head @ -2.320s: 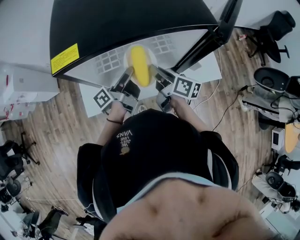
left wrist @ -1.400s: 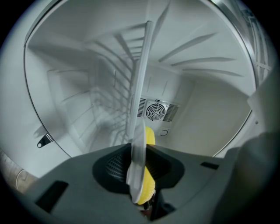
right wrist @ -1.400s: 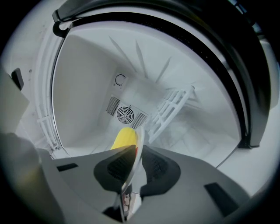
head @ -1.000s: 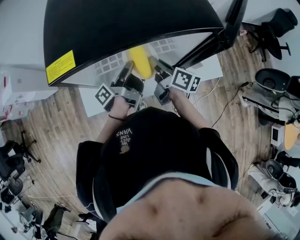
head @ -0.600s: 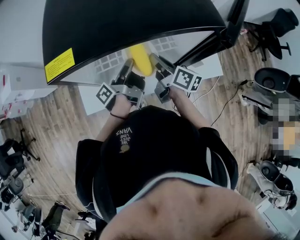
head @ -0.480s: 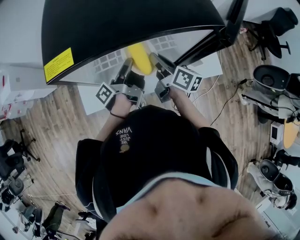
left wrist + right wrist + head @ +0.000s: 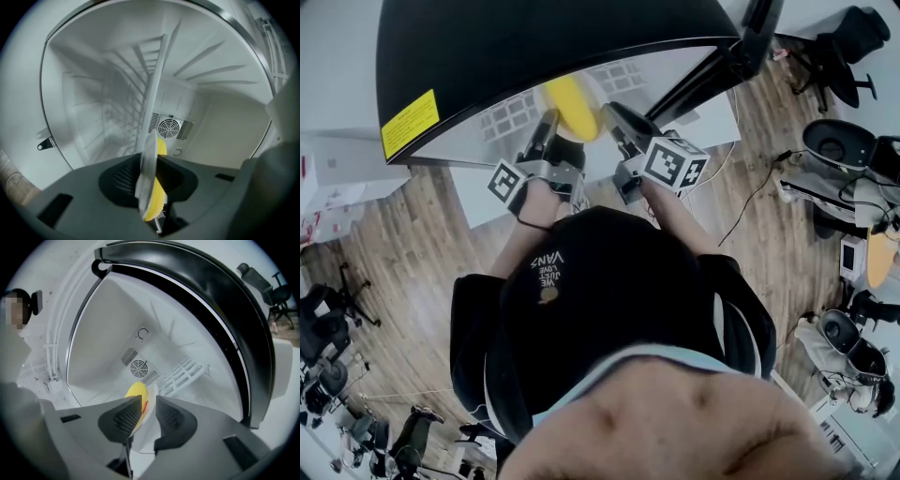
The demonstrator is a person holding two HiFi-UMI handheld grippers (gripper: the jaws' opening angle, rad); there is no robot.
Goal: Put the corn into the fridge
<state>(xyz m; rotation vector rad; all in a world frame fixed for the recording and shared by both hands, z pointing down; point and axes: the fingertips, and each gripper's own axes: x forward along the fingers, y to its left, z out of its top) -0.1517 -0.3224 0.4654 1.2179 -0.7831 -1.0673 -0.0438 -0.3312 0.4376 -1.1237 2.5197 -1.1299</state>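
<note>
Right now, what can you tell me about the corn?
The corn is one smooth, bright yellow cob, toy-like, lying on a white plate. It is at the mouth of the open fridge, by its black top. The left gripper clamps the plate's rim beside the cob.

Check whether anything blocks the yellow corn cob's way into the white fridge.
Nothing visible does: beyond the yellow corn cob on its white plate, the white fridge cavity is open to its back wall.
</note>
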